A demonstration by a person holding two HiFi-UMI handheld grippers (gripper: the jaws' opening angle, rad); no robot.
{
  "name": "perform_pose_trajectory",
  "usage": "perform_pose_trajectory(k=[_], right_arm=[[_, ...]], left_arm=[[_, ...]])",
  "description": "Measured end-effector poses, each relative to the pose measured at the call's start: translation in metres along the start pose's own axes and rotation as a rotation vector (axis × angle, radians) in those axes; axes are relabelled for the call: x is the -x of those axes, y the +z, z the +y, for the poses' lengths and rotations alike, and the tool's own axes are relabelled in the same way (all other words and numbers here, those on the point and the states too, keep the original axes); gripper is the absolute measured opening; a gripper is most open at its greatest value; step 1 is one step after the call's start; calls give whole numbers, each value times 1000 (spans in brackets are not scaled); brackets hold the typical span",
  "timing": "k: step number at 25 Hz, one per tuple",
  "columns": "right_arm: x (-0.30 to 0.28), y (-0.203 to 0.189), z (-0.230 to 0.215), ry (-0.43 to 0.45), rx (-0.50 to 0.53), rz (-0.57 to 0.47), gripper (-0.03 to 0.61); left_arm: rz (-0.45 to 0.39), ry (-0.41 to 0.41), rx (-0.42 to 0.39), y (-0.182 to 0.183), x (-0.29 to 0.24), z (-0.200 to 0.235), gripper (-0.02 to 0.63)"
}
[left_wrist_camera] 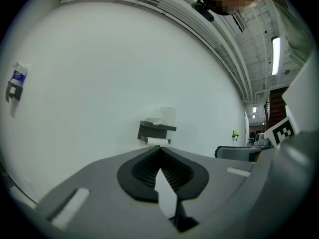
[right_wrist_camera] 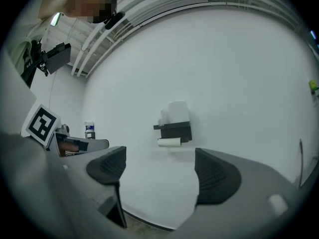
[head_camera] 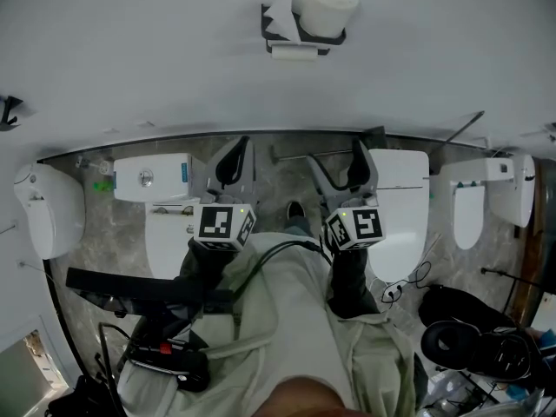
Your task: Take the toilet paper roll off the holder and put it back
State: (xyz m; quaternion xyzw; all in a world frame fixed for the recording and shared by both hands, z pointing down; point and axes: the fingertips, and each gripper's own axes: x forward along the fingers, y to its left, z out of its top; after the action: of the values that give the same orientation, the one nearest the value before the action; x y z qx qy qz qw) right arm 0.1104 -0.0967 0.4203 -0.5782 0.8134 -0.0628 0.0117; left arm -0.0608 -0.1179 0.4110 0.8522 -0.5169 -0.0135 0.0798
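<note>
A dark wall holder (head_camera: 300, 31) is mounted high on the white wall. A small toilet paper roll (head_camera: 294, 52) hangs under it, and a bigger spare roll (head_camera: 325, 5) stands on its shelf. Both grippers are well short of it, held low in front of the person. My left gripper (head_camera: 232, 159) is shut with nothing between its jaws; in its own view the holder (left_wrist_camera: 156, 129) and hanging roll (left_wrist_camera: 157, 141) appear just above the closed tips (left_wrist_camera: 160, 149). My right gripper (head_camera: 341, 168) is open and empty, and its view frames the holder (right_wrist_camera: 174, 129) and roll (right_wrist_camera: 169, 142) between the pads (right_wrist_camera: 216, 176).
Along the wall's foot stand a toilet tank (head_camera: 152, 178), a white toilet (head_camera: 400, 215) and further white fixtures at the left (head_camera: 48, 208) and the right (head_camera: 486, 200). Black bags and cables (head_camera: 473, 333) lie at the lower right. A black hook (head_camera: 9, 111) sticks out of the wall.
</note>
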Motion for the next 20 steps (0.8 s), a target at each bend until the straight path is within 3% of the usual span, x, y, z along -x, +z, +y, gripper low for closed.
perform_pose_trajectory(k=[4,5,7,11,20], right_arm=[[0,9,4,-18,31,-42,377],[1,12,6,-19,36,-59,323],[3,18,9,-20,38,-95,141],[1,23,15,-13,45,-120,2],[-7,15,32,17,80,-85,2]], left_arm=[[5,9,1,-2,6,8,6],[6,12,0,-2,8,10,6],[5,19,-2,-1,11,15,6],[7,31,-4,-2,14,24,6],[8,34,-12,-2,19,26,6]])
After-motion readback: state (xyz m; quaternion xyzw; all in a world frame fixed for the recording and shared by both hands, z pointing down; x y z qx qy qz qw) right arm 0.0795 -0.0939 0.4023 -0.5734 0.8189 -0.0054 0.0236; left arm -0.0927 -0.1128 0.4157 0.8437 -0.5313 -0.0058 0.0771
